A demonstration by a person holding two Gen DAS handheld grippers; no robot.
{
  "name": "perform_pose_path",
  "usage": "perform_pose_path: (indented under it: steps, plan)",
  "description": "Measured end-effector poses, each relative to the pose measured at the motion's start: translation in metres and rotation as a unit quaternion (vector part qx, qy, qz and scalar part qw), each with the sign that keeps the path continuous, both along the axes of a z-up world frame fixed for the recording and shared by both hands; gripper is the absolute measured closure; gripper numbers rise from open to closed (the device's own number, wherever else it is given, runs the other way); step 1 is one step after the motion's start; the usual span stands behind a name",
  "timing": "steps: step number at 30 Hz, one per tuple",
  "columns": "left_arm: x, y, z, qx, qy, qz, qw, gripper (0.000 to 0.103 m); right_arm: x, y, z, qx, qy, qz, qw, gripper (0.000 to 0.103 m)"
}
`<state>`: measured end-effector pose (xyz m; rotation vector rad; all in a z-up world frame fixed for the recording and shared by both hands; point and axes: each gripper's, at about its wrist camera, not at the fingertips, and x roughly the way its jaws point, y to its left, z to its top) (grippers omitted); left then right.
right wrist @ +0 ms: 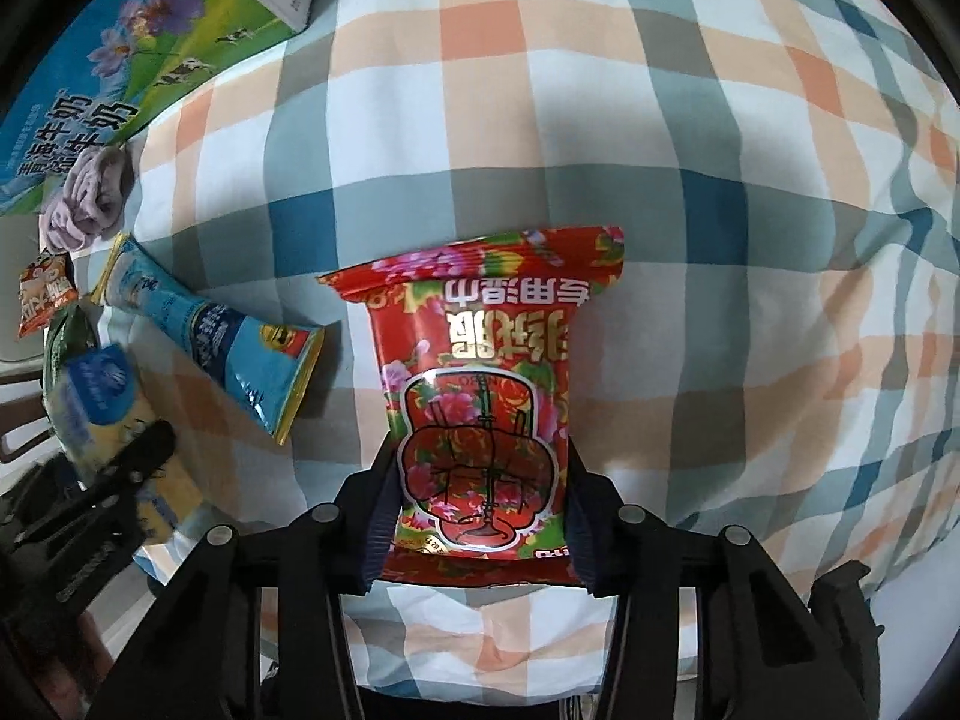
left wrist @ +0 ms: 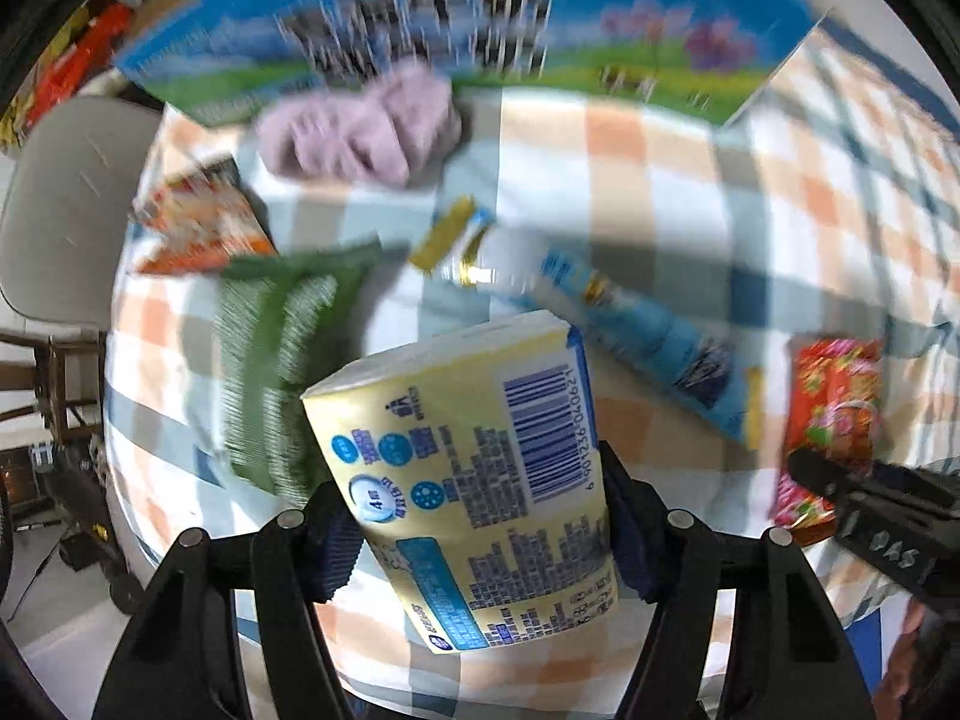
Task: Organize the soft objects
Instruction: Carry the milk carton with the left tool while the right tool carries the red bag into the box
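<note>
So the left hand-held gripper [left wrist: 480, 531] is clamping a yellow tissue pack [left wrist: 474, 480] between its blue pads [left wrist: 630, 546], holding it up off the counter [left wrist: 660, 180] with the barcode side facing the camera. Everything behind it is looking smeared in that view. The right hand-held gripper [right wrist: 477, 507] is squeezing the near end of a red flowery wet-wipe pack [right wrist: 480, 384], and whether that pack is lying on the checked cloth [right wrist: 720, 240] or lifted off it, I can't tell.

Lying on the cloth between the two packs, a long blue pouch with gold ends [left wrist: 606, 324] is sitting at an angle. Farther out, a crumpled lilac fabric piece [left wrist: 366, 132] is resting just beside the edge of a big blue-and-green milk carton box [left wrist: 450, 18], maybe touching it. Over on the left, a green packet [left wrist: 276, 360] is lying near a small orange snack packet [left wrist: 198, 222], the two close together or slightly overlapping, hard to say with the blur.

From the right wrist view the same pouch [right wrist: 210, 330] is pointing toward the red pack without touching it.
</note>
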<state>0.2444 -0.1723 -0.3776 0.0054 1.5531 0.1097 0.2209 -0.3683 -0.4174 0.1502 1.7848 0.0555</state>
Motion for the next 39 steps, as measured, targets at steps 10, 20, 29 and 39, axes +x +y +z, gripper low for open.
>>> perform_pose_path:
  steps: [10, 20, 29, 39]
  plan:
    - [0.007, 0.02, 0.125, -0.014, -0.137, -0.041, 0.9897, 0.037, -0.028, 0.002, 0.094, 0.046, -0.088, 0.002, 0.995, 0.055]
    - [0.071, 0.058, 0.199, -0.075, -0.171, -0.09, 0.9783, 0.037, 0.012, 0.067, 0.238, 0.094, -0.196, -0.025, 0.976, 0.055]
    - [0.189, 0.112, 0.179, -0.112, -0.114, -0.096, 0.9825, 0.037, 0.127, 0.128, 0.228, 0.09, -0.194, -0.042, 0.976, 0.055]
    - [0.289, 0.132, 0.087, -0.163, -0.009, -0.109, 0.9805, 0.037, 0.239, 0.169, 0.157, 0.046, -0.152, -0.046, 0.986, 0.055]
